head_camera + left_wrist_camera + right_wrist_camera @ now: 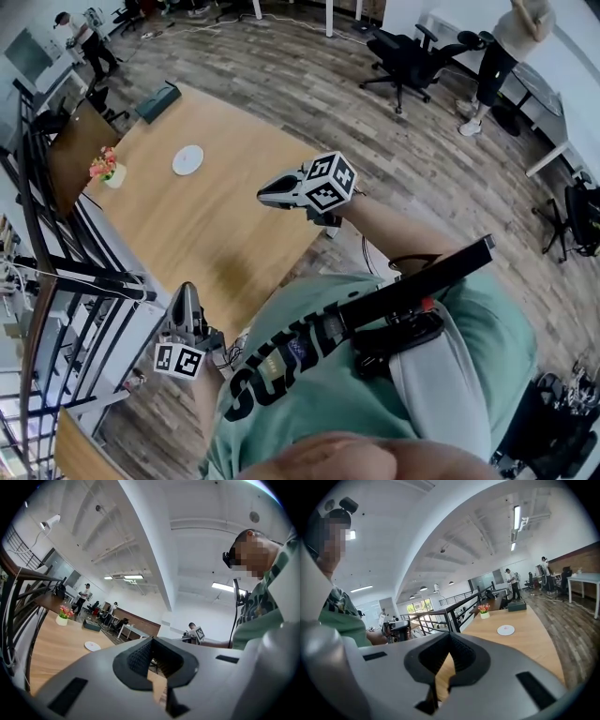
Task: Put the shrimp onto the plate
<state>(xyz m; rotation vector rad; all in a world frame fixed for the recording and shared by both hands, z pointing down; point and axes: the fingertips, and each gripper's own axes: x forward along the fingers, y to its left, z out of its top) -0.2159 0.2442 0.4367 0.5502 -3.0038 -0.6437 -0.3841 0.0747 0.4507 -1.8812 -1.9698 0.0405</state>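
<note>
A small white plate lies on the far part of the long wooden table. It also shows in the left gripper view, plate, and in the right gripper view, plate. A faint pinkish speck sits on it, too small to tell as a shrimp. My right gripper hovers over the table's near right side, shut and with nothing in it. My left gripper is held low beside the table's near left corner, also shut and with nothing in it. Both are well short of the plate.
A pot of flowers stands at the table's left edge and a dark box at its far end. A black railing runs along the left. Office chairs and standing people are across the wooden floor.
</note>
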